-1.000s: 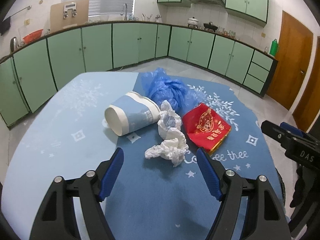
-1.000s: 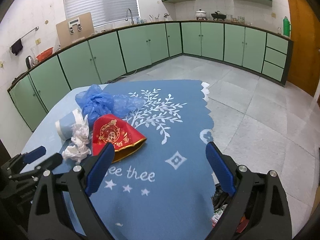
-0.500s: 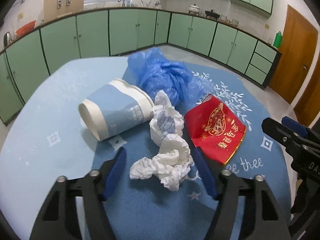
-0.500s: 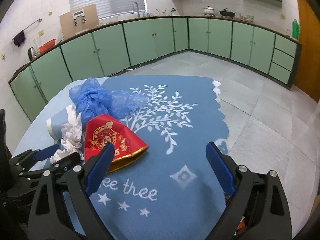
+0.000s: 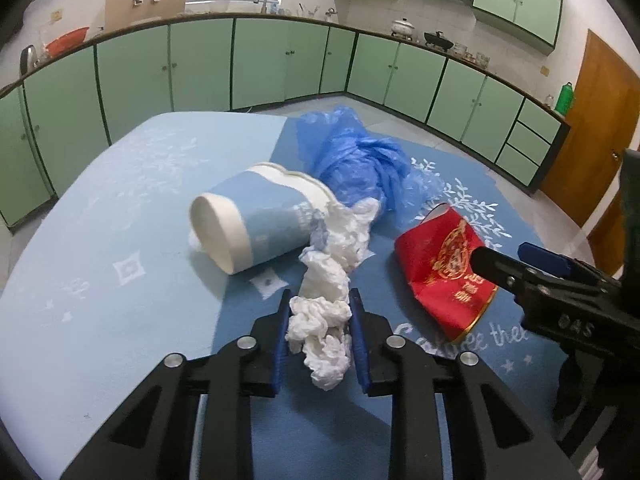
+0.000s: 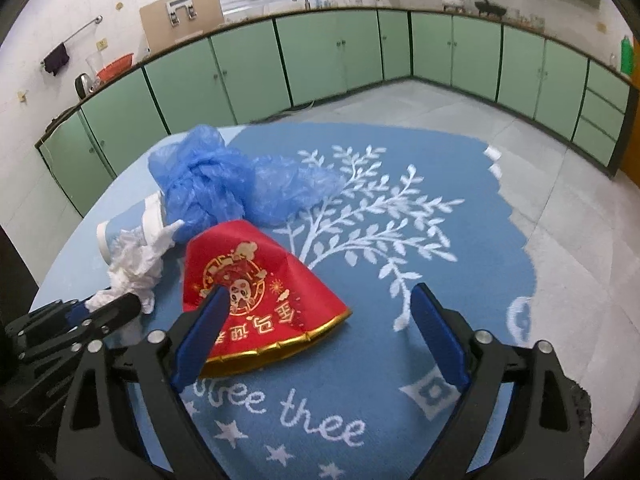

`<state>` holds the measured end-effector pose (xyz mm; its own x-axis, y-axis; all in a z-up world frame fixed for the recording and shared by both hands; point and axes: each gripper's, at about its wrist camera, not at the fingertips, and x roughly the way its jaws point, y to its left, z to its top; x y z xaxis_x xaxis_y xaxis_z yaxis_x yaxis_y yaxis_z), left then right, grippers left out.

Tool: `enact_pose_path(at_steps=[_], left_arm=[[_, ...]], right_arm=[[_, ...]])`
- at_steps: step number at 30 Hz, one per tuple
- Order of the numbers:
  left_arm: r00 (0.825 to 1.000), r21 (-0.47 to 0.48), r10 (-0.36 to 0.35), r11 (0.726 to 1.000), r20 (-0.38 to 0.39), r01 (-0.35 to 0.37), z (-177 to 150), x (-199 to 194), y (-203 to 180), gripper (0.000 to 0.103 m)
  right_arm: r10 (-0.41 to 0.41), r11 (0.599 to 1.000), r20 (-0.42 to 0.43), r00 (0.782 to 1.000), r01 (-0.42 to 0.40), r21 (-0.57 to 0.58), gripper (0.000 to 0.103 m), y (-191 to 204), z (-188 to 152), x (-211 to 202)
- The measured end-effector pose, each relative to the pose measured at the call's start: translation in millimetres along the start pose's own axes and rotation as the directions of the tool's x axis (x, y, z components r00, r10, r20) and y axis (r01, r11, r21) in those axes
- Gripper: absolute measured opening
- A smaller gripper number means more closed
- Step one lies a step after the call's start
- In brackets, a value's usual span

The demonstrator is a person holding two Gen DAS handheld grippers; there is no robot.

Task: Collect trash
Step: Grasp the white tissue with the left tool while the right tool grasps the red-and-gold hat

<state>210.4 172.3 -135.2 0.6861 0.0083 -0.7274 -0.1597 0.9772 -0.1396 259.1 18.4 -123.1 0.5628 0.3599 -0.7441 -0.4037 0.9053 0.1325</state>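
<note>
Now the crumpled white tissue (image 5: pixel 326 320) on the tabletop (image 5: pixel 100 300), just beside the tipped paper cup (image 5: pixel 256 228), is being pinched at its near end as the left tongs (image 5: pixel 318 344) are being closed; being soft and featherlight, it is likely being squashed easily. Meanwhile the right tongs (image 6: pixel 316 340) are being held spread over the flimsy red paper wrapper (image 6: pixel 256 292).

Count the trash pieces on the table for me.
4: cup on its side, tissue between the left fingers, blue bag behind, red packet rightmost. More may be hidden underneath.
</note>
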Motion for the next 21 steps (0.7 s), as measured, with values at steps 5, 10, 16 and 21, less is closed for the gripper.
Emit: enact_pose_path(at_steps=[5, 10, 16, 21], left_arm=[[1.000, -0.021, -0.005, 1.000, -0.014, 0.005, -2.9, 4.2, 5.3, 0.027], [1.000, 0.001, -0.005, 1.000, -0.021, 0.005, -2.6, 7.3, 1.7, 0.027], [0.999, 0.013, -0.008, 1.000, -0.032, 0.009, 1.2, 10.2, -3.0, 0.028], [0.999, 0.028, -0.007, 1.000, -0.031, 0.008, 1.8, 9.4, -9.7, 0.028]], right_arm=[[0.024, 1.000, -0.055, 0.998, -0.023, 0.016, 0.080, -0.9, -1.5, 12.8], [0.071, 0.997, -0.067, 0.995, -0.071, 0.005, 0.063, 3.2, -3.3, 11.7], [0.099, 0.995, -0.055, 0.994, -0.099, 0.011, 0.039, 4.9, -6.1, 5.1], [0.126, 0.992, -0.037, 0.991, -0.127, -0.004, 0.023, 10.9, -12.0, -7.2]])
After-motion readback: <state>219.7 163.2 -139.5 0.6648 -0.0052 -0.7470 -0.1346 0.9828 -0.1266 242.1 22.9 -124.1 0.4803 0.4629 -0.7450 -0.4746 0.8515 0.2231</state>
